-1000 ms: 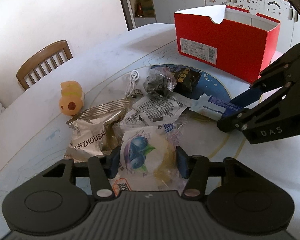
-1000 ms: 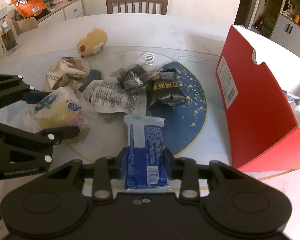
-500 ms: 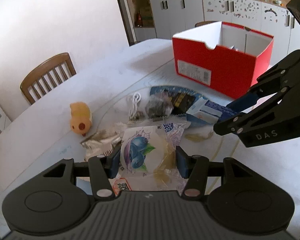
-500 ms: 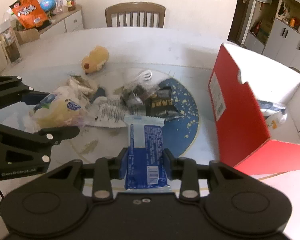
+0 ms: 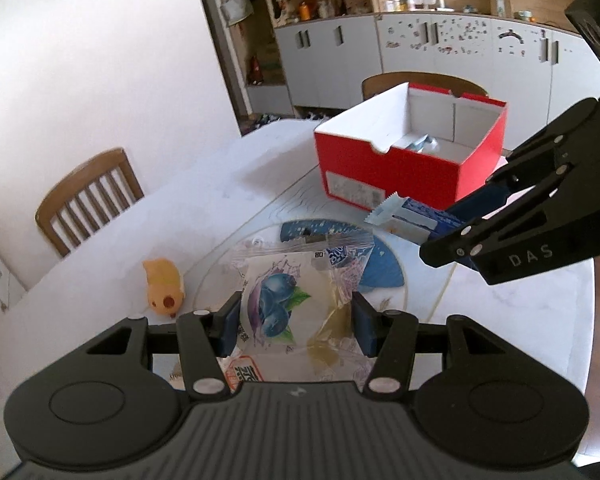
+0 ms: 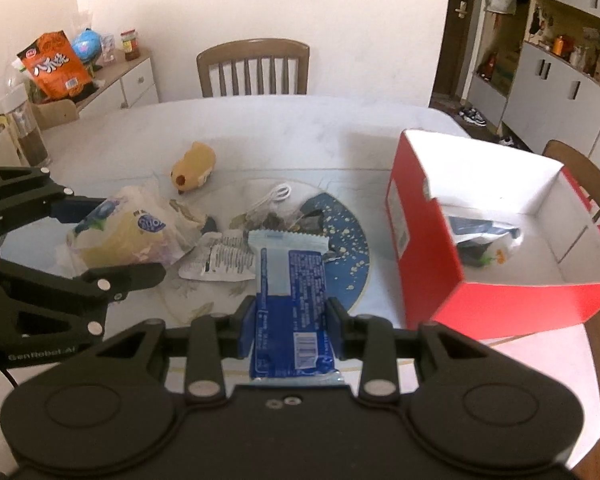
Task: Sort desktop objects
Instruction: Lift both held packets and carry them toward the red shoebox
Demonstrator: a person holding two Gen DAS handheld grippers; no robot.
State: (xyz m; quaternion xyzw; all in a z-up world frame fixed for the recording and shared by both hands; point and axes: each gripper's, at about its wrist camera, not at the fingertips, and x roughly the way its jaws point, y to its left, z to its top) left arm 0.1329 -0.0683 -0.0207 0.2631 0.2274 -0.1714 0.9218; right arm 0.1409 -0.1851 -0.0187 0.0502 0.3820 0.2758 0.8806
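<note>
My left gripper (image 5: 296,320) is shut on a clear snack bag printed with blueberries (image 5: 288,304), held up above the table. In the right wrist view that same bag (image 6: 128,236) hangs between the left gripper's fingers at the left. My right gripper (image 6: 290,322) is shut on a blue and white wrapped bar (image 6: 290,300), also lifted off the table; the bar (image 5: 414,216) shows at the right of the left wrist view. A red open box (image 6: 424,248) with white inside stands at the right and has packets lying in it.
On the white table (image 6: 300,128) lie a yellow plush toy (image 6: 192,166), a white cable (image 6: 278,194), a dark snack bag (image 6: 272,218), a white printed packet (image 6: 224,258) and a blue round mat (image 6: 350,256). Wooden chairs (image 6: 254,66) stand around the table.
Both grippers have risen with their packets and the view has pulled back from the table. The red box's inside has come into sight.
</note>
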